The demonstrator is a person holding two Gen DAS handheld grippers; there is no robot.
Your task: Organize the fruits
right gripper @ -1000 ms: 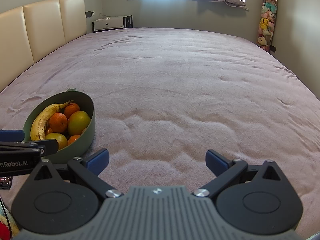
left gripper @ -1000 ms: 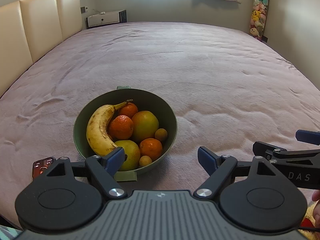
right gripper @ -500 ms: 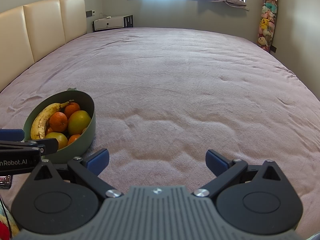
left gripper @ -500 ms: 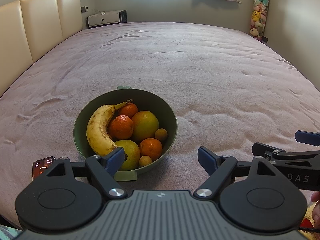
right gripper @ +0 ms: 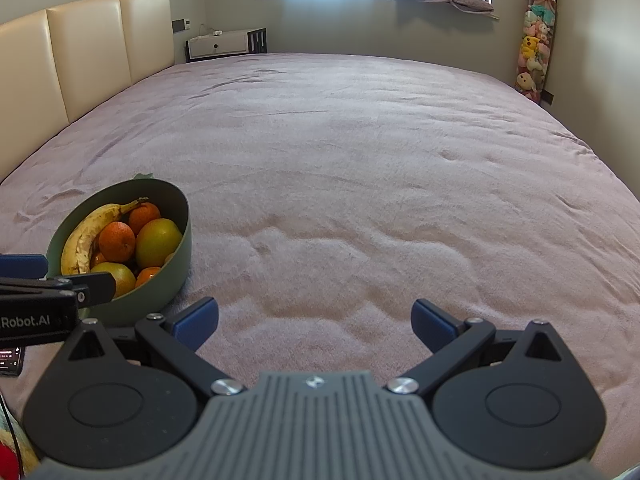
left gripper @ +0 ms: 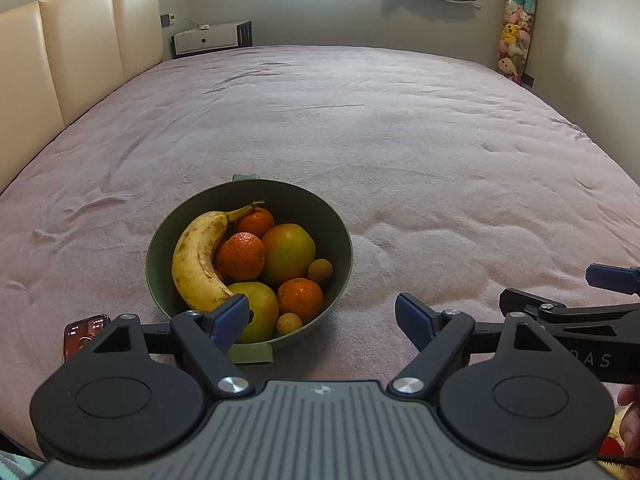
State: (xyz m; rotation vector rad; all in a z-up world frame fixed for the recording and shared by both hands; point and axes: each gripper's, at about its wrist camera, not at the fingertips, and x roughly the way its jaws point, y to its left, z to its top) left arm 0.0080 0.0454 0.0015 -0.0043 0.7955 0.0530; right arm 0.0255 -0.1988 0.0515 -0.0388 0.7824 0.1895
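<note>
A green bowl [left gripper: 338, 236] [right gripper: 170, 276] sits on the pink bed cover near its front edge. Inside lie a spotted banana [left gripper: 196, 256] [right gripper: 82, 236], several oranges such as one [left gripper: 242, 256], a large yellow-green citrus [left gripper: 290, 252] [right gripper: 158, 242] and small brown round fruits [left gripper: 320, 271]. My left gripper [left gripper: 322, 316] hovers open just in front of the bowl, with nothing between its fingers. Off to the bowl's right, my right gripper [right gripper: 314, 320] stands open over bare cover, empty. Each gripper shows at the edge of the other's view.
A phone [left gripper: 82, 332] lies on the cover left of the bowl. The cream headboard [left gripper: 60, 64] runs along the left. A white cabinet [left gripper: 208, 40] and a hanging rack of plush toys [left gripper: 514, 36] stand by the far wall. The wide cover [right gripper: 360, 160] stretches beyond.
</note>
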